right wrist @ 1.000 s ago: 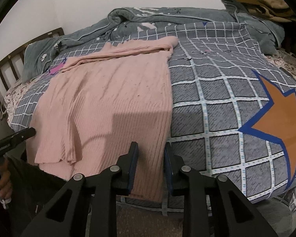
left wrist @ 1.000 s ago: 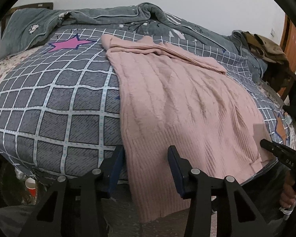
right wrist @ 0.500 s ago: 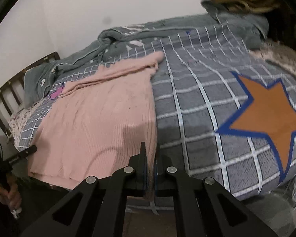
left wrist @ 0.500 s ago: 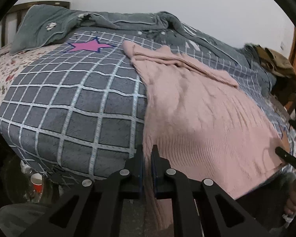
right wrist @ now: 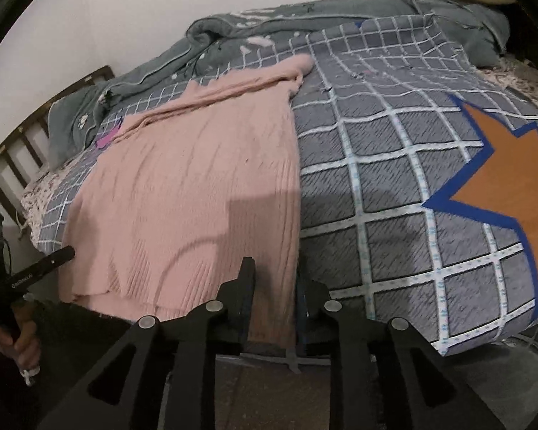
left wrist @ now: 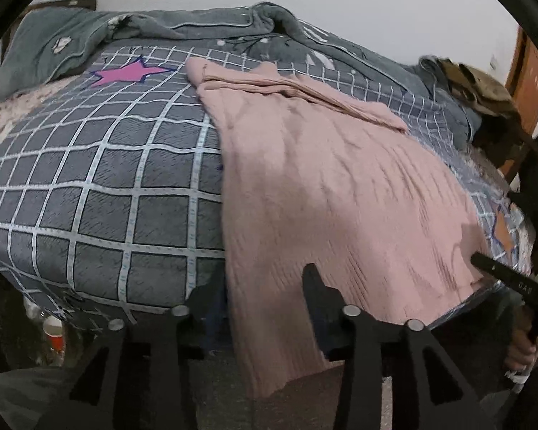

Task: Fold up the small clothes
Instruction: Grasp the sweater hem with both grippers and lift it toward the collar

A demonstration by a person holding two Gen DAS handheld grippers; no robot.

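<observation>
In the left wrist view, a pink sweater (left wrist: pixel 326 193) is seen spread flat on a bed covered by a grey checked quilt (left wrist: pixel 100 186), with its lower hem hanging over the near edge of the bed. The sleeves are laid folded across the far end of the garment. A pink star (left wrist: pixel 125 73) is printed on the quilt to the left of the sweater, and a grey blanket (left wrist: pixel 168 25) is bunched along the far side by the wall. The left gripper (left wrist: pixel 265 286) is held at the near left corner of the sweater; its jaws are opening, and the hanging edge of the sweater lies between the fingers without being pressed by them. At the right edge, the other gripper's tip and the hand (left wrist: pixel 523 354) that holds it are visible beside the sweater's right corner. A red cup (left wrist: pixel 55 333) stands low at the left, on the floor.

In the right wrist view, the same sweater (right wrist: pixel 197 193) is shown left of centre, with a large orange star (right wrist: pixel 513 186) on the quilt well to its right. The right gripper (right wrist: pixel 274 286) is placed at the sweater's near right corner; its jaws are opening, moderately apart, with the hem's edge hanging between them, not clamped. The left gripper's tip and its hand (right wrist: pixel 16 337) appear at the far left, near the other corner.
</observation>
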